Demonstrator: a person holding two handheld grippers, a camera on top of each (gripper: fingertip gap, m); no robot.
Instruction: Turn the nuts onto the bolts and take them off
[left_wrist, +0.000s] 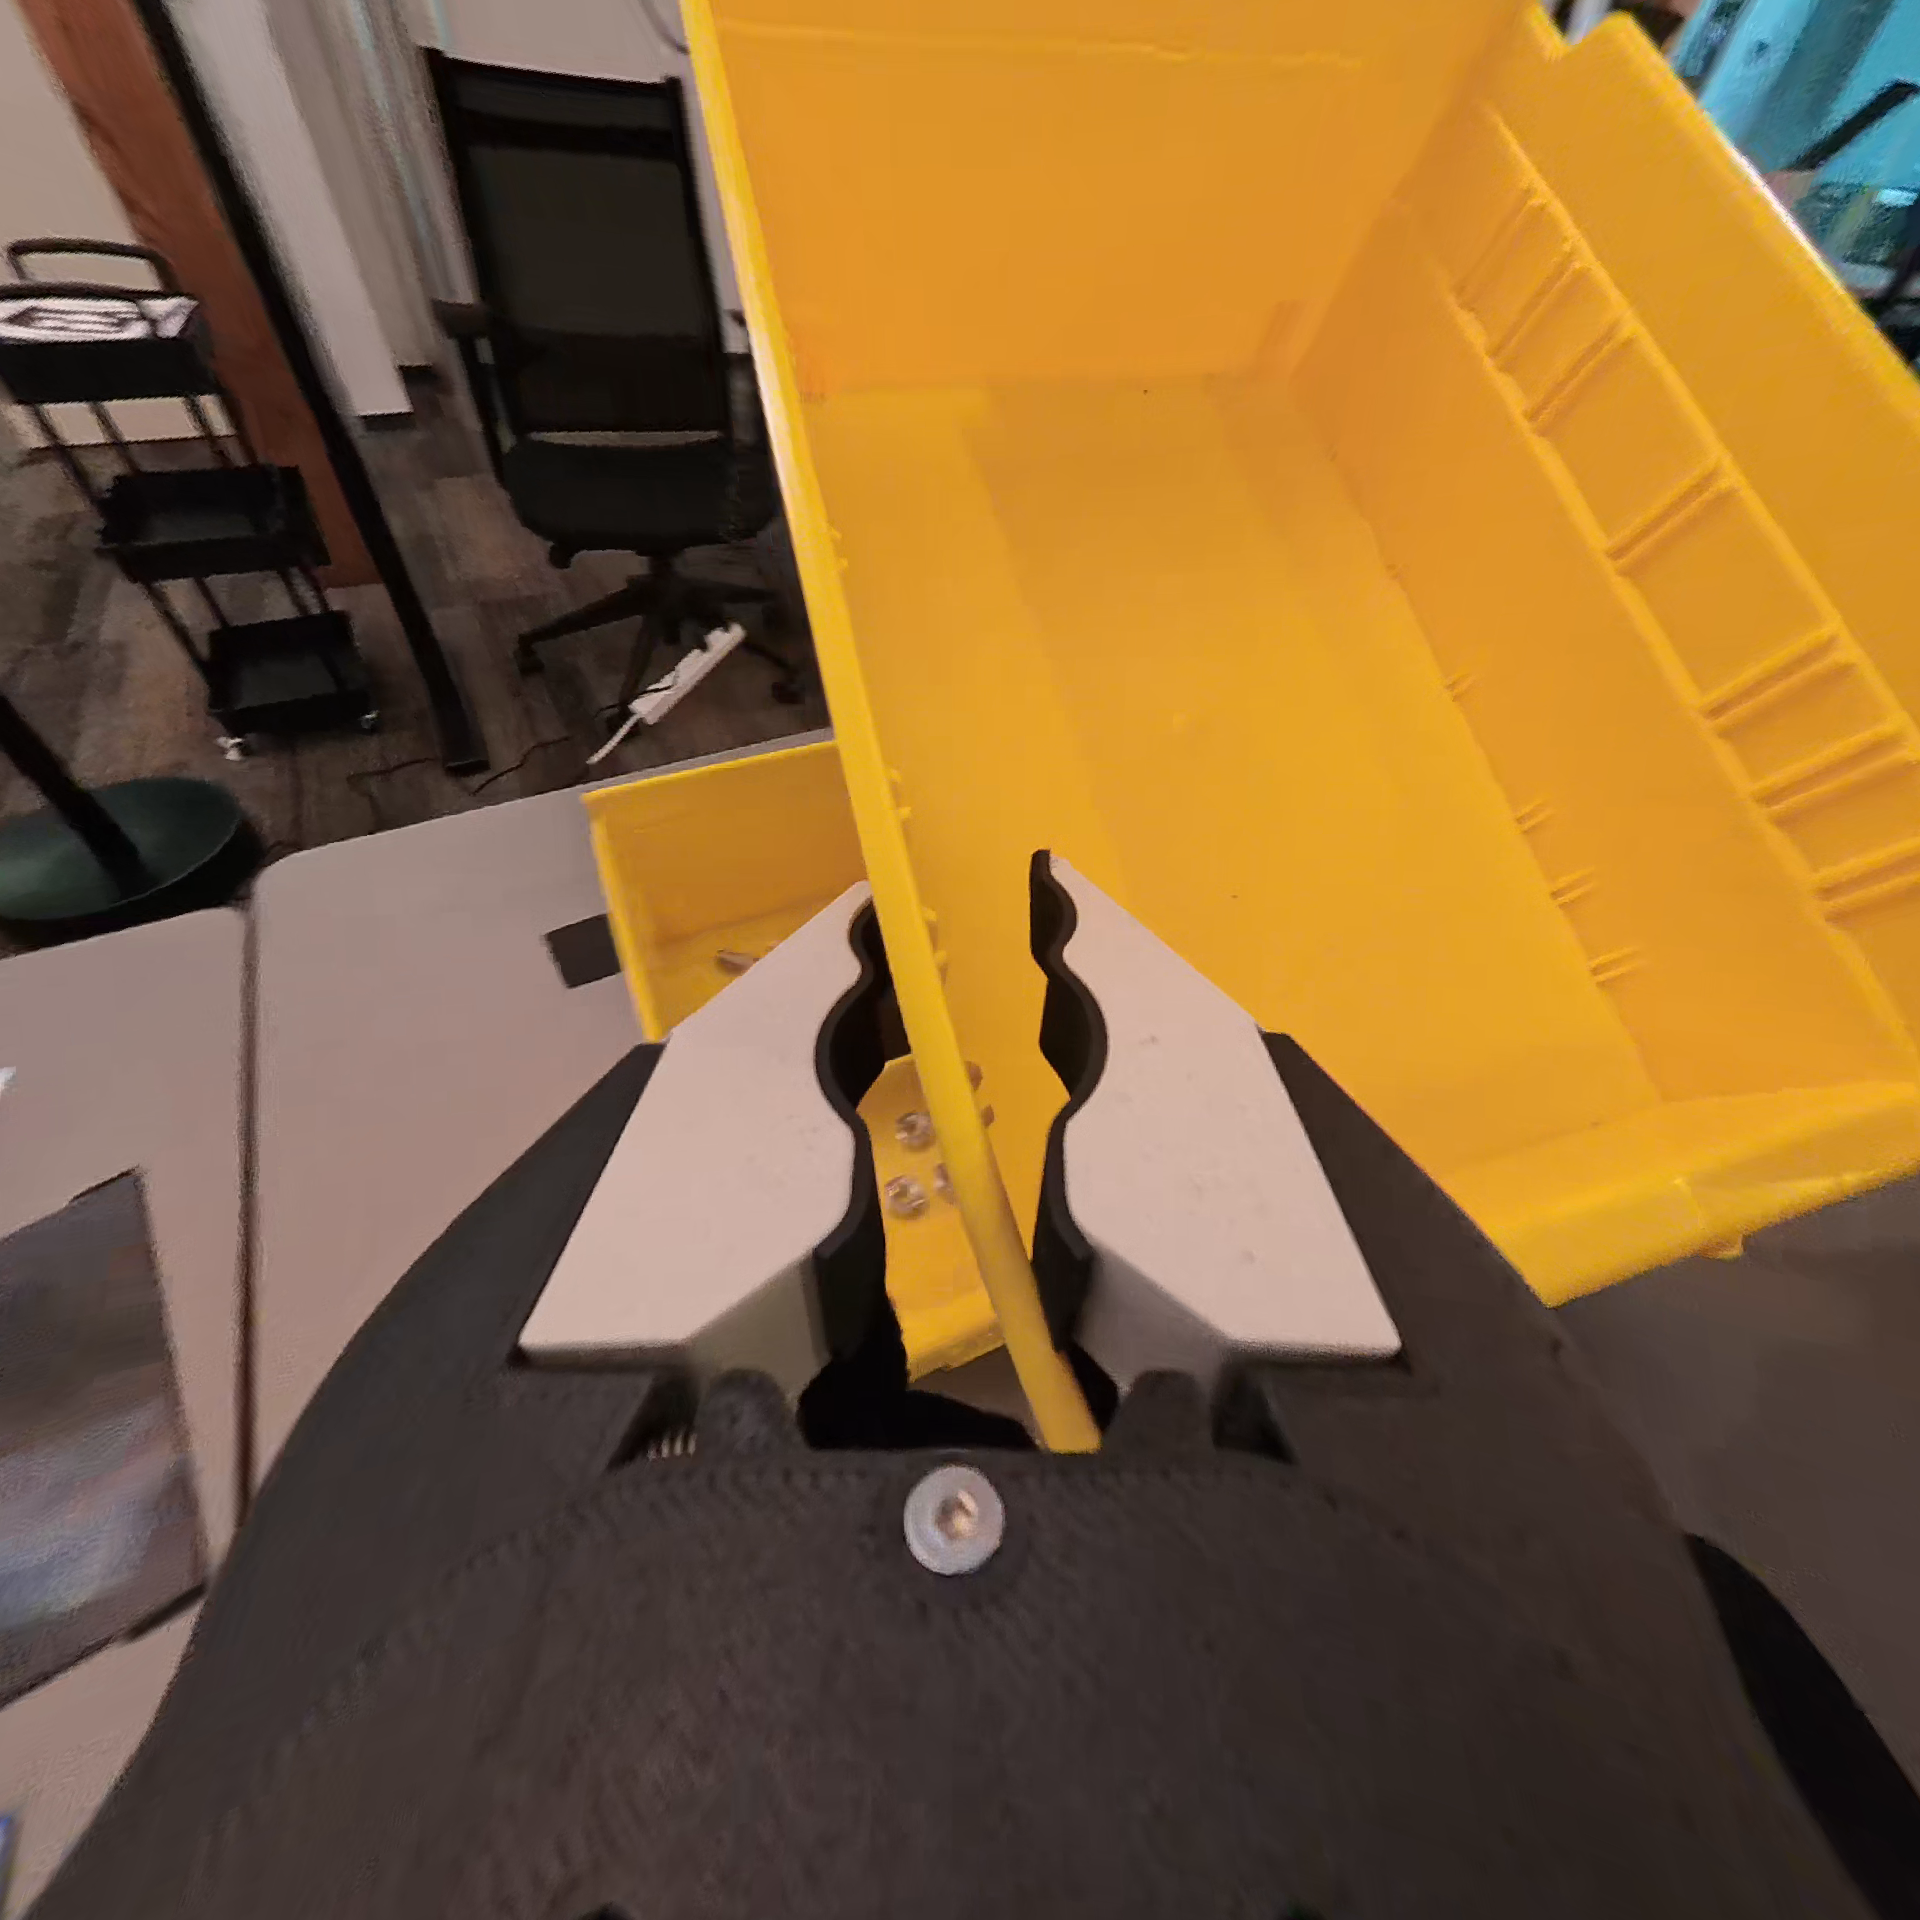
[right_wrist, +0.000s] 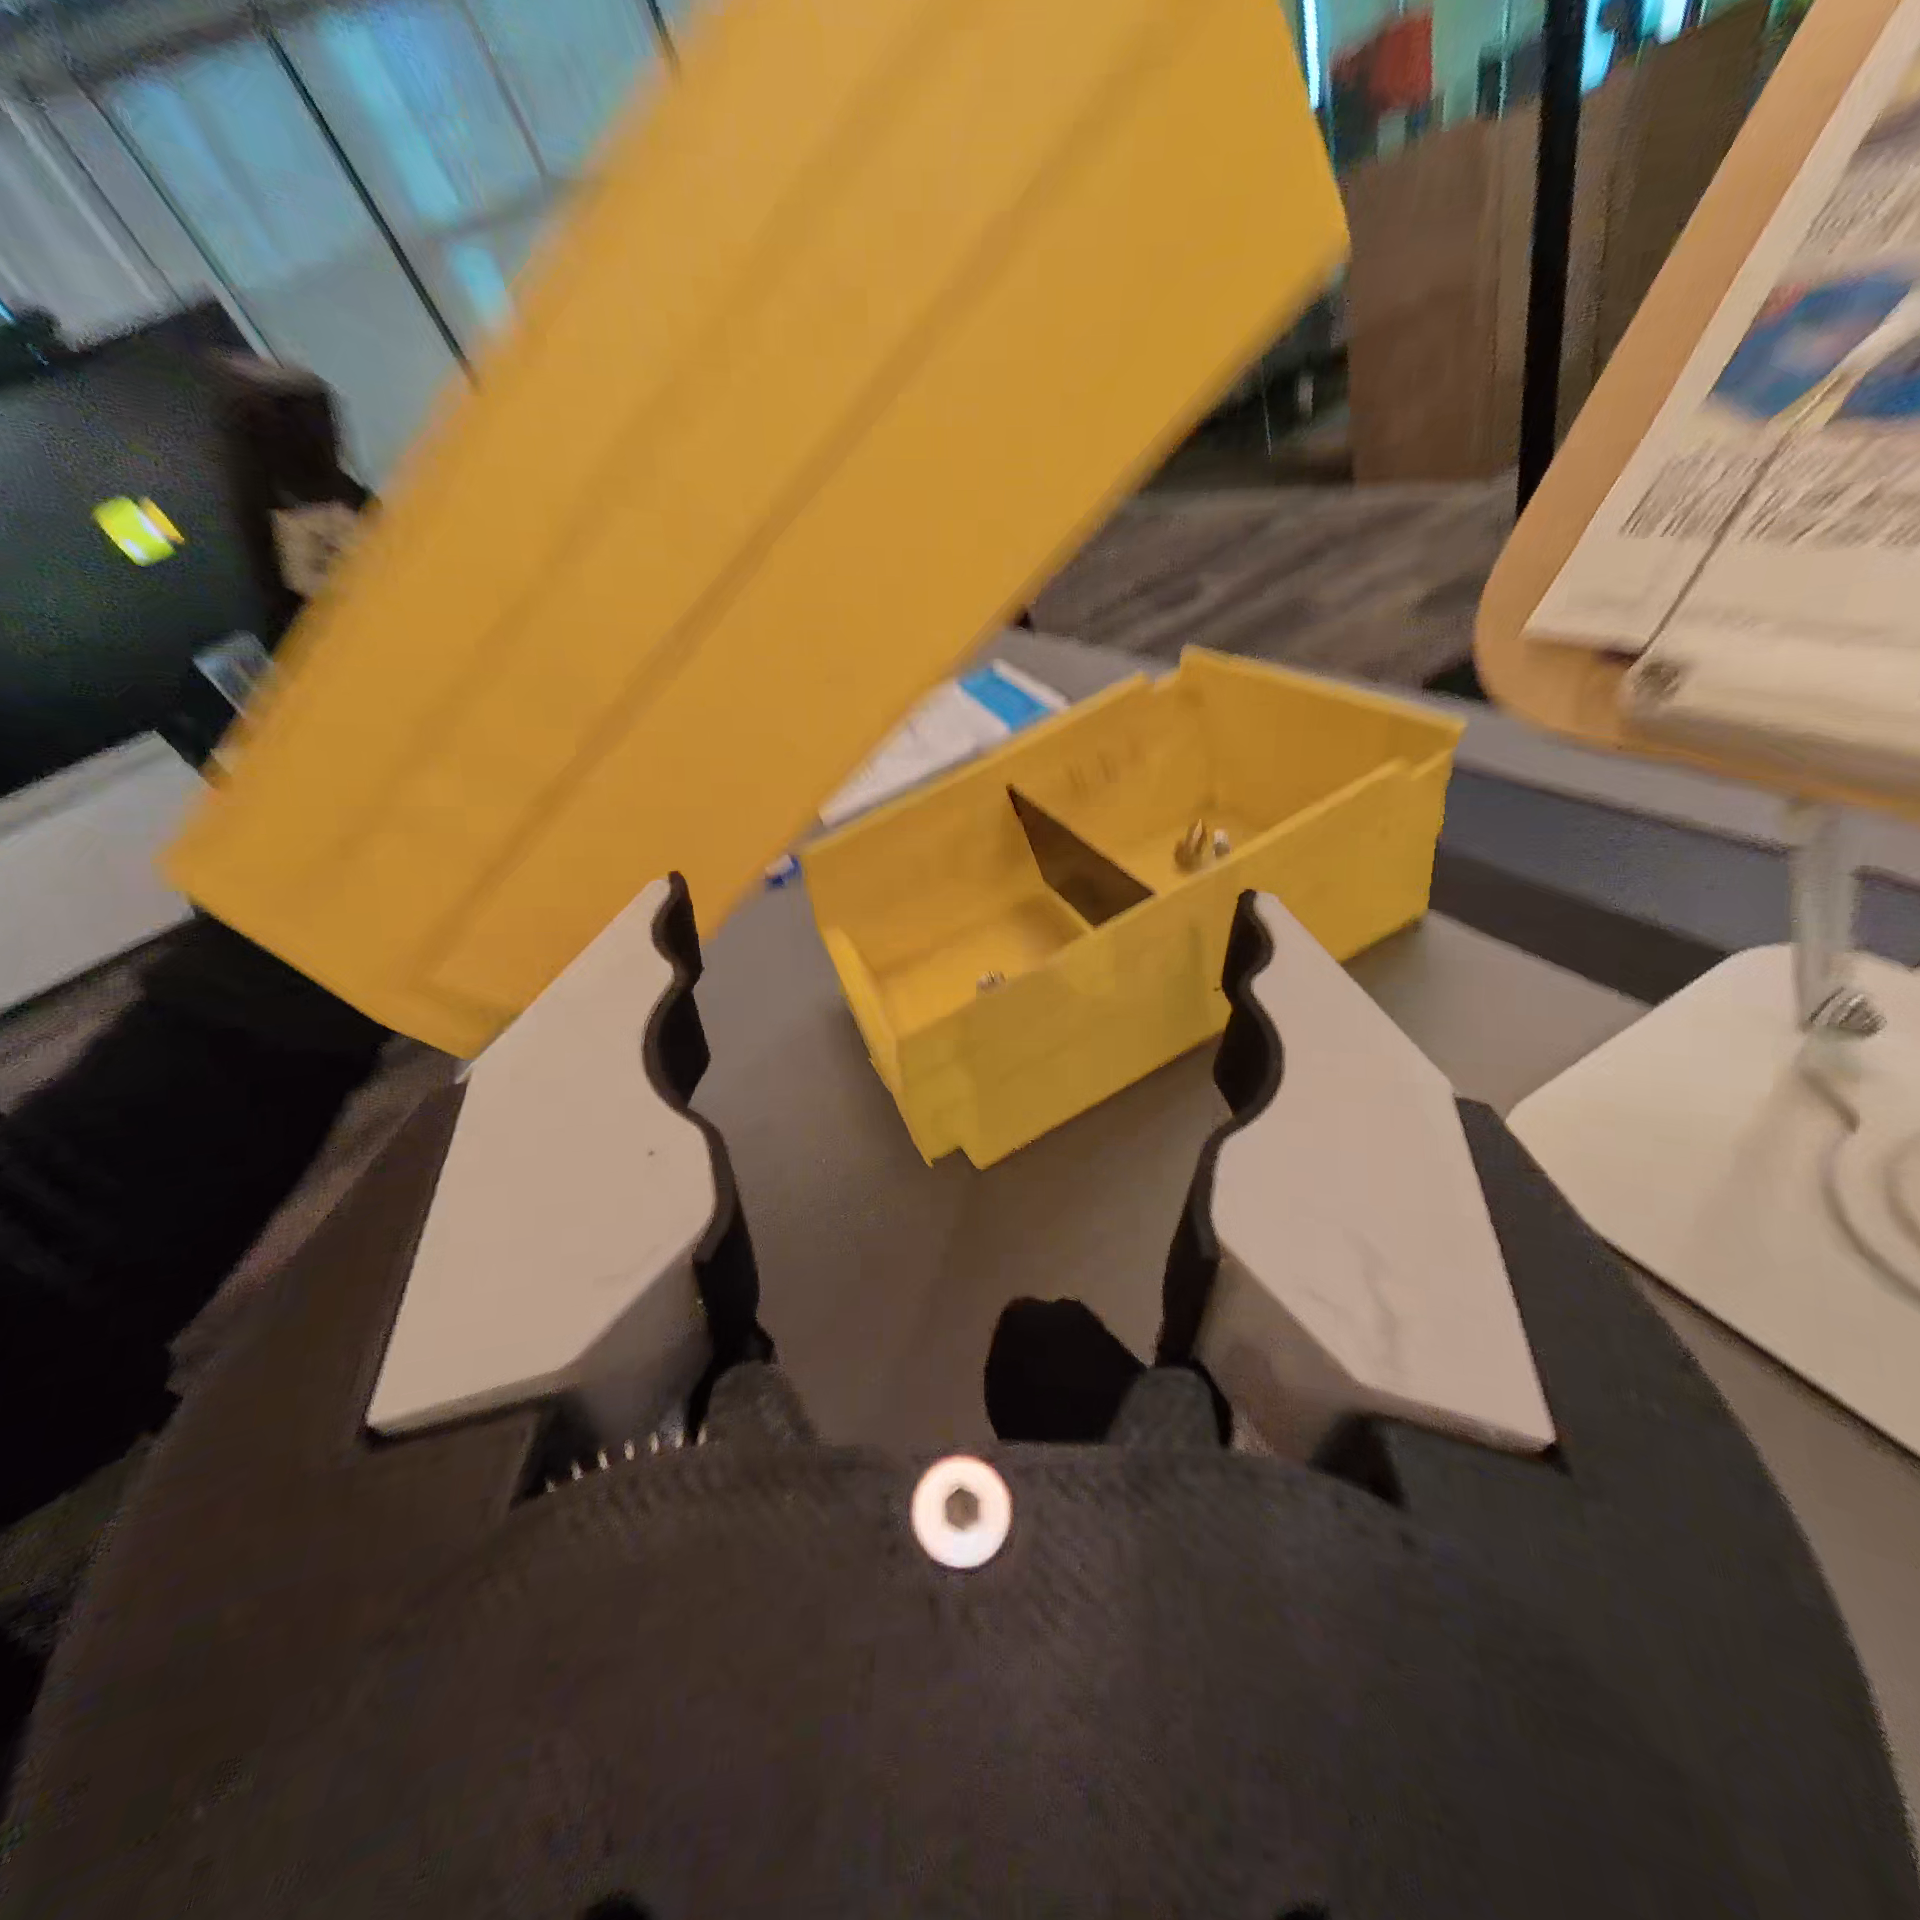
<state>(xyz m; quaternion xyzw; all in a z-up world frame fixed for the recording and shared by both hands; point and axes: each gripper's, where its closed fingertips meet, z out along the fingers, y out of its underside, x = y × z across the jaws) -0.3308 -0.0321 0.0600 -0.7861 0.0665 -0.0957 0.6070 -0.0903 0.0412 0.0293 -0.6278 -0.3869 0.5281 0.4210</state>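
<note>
A large bin (right_wrist: 748, 499) is held tilted in the air, above and to the left of a small divided bin (right_wrist: 1143, 997) set on the table (right_wrist: 852, 1174). A bolt (right_wrist: 1197, 844) is seen in its far compartment, another (right_wrist: 992, 980) in the near one. A stand (right_wrist: 1704, 1174) is placed to the right.

Black mesh office chair on castors (left_wrist: 613, 416) stood on mottled grey-brown carpet floor (left_wrist: 125, 623). Black three-tier metal trolley (left_wrist: 208, 499) stood left of it; white power strip (left_wrist: 675, 675) lay near chair base. Brown wooden wall panel (left_wrist: 177, 208) behind. Tall, blurred glass partitions (right_wrist: 343, 177) glowed pale blue. Light grey tabletop (left_wrist: 416, 935) lay in foreground.
</note>
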